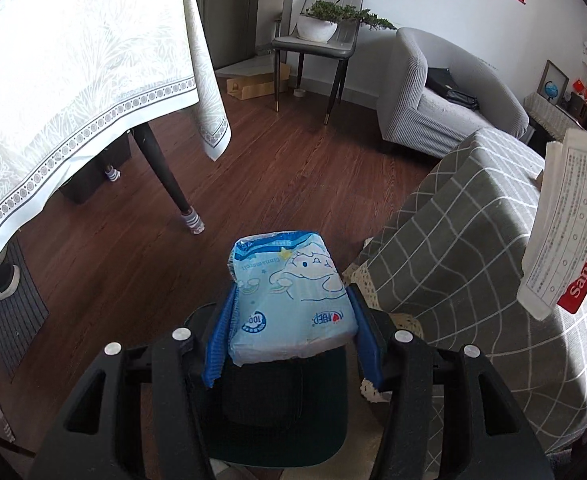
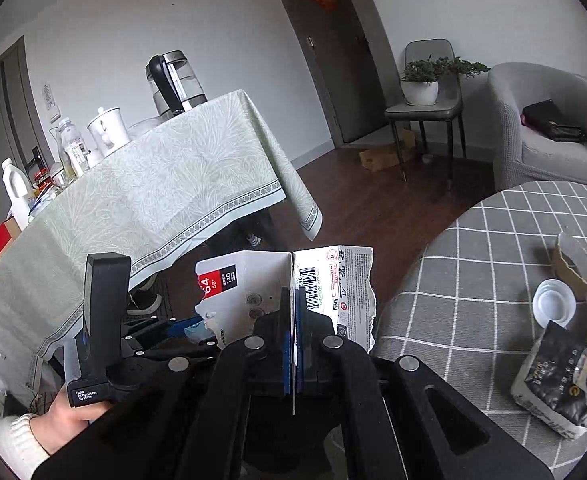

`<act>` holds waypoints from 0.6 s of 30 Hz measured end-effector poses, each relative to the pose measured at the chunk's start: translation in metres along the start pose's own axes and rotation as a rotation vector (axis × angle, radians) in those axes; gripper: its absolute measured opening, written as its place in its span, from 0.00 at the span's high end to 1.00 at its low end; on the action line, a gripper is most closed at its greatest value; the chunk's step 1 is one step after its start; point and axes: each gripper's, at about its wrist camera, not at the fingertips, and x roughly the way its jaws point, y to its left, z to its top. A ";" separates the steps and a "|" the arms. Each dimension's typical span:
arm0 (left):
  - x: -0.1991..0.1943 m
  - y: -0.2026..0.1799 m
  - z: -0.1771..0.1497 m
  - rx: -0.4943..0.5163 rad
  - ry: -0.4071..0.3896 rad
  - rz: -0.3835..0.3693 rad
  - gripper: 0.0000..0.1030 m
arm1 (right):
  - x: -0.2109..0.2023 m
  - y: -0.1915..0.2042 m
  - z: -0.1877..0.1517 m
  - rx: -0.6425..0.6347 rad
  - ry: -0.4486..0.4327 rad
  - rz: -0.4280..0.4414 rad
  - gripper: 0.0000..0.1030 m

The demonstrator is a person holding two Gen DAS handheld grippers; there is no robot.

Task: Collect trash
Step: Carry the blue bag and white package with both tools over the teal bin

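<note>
Blue-patterned tissue pack point(image 1: 289, 300) sits clamped in the left gripper point(image 1: 293, 320) above the wooden floor point(image 1: 285, 168); the right gripper point(image 2: 293, 344) pinches torn memory-card packaging point(image 2: 289, 292) edge-on, likely to slip. Remaining trash, a coffee sachet point(image 2: 561, 380) and plastic lid point(image 2: 553, 306), lies on the checked surface point(image 2: 473, 280) to the right, partly cut off. No bin visible.

We find ourselves in a lived-in home's sitting and dining room: a grey armchair point(image 1: 445, 92), a dining table under a pale patterned cloth point(image 2: 165, 184) bearing a kettle point(image 2: 175, 82) and teapot point(image 2: 107, 130), a potted plant point(image 1: 321, 24) on a chair, dark wood flooring point(image 1: 285, 160).
</note>
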 end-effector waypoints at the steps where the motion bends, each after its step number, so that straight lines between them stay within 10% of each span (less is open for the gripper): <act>1: 0.003 0.004 -0.003 -0.002 0.017 0.001 0.45 | 0.006 0.003 0.000 0.001 0.008 0.006 0.98; 18: 0.057 0.048 -0.047 0.029 0.285 0.054 0.45 | 0.082 0.026 -0.019 0.049 0.157 0.023 0.98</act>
